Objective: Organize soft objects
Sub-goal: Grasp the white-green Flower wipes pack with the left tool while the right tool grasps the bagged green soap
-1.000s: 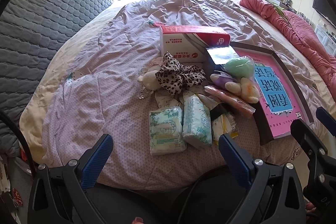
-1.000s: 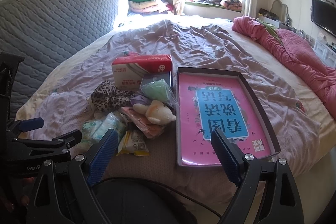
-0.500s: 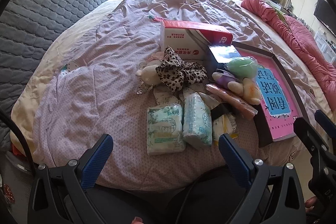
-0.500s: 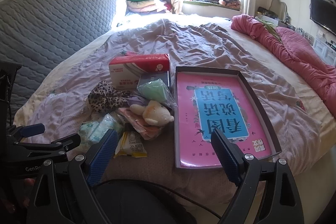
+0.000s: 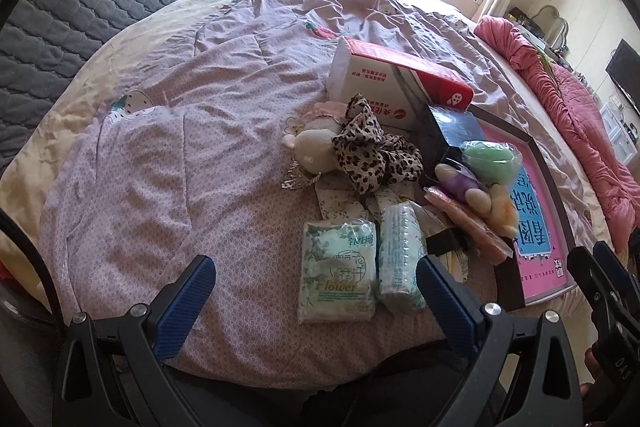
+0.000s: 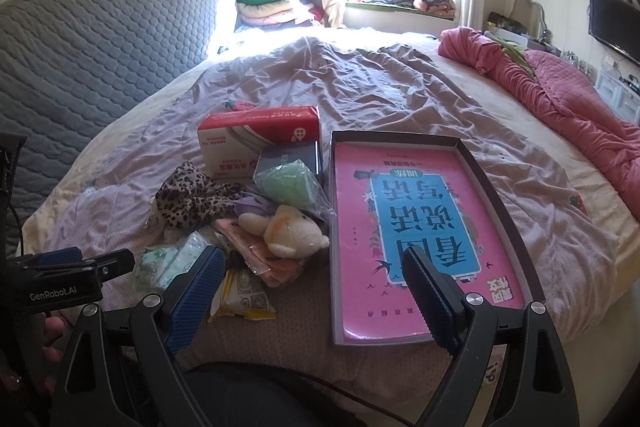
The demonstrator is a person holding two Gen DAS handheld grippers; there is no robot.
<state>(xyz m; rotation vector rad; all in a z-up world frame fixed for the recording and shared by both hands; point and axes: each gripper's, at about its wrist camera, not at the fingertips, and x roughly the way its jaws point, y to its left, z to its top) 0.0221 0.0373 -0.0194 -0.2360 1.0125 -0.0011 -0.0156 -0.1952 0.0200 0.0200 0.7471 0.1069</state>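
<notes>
A pile of soft things lies on the bed: two tissue packs (image 5: pixel 338 269), a leopard-print scrunchie (image 5: pixel 370 153) (image 6: pixel 192 201), a white plush (image 5: pixel 314 147), a small bear plush (image 6: pixel 294 231) (image 5: pixel 494 205), a green sponge in a bag (image 6: pixel 290 185) (image 5: pixel 488 157) and a yellow packet (image 6: pixel 244 297). To their right sits a dark box lid (image 6: pixel 504 203) holding a pink book (image 6: pixel 404 223). My left gripper (image 5: pixel 316 301) is open, held just short of the tissue packs. Over the bed's near edge, my right gripper (image 6: pixel 312 291) is open, between the pile and the box lid.
A red and white carton (image 5: pixel 384 87) (image 6: pixel 260 137) and a dark blue box (image 5: pixel 450 135) stand behind the pile. A pink quilt (image 6: pixel 560 95) is bunched at the right. A grey quilted headboard (image 6: pixel 92 43) runs along the left. Folded clothes (image 6: pixel 272 5) are stacked by the window.
The left gripper's view has tilted and shifted, so the pile sits further right and closer to it. The right gripper has barely moved. Both stay open.
</notes>
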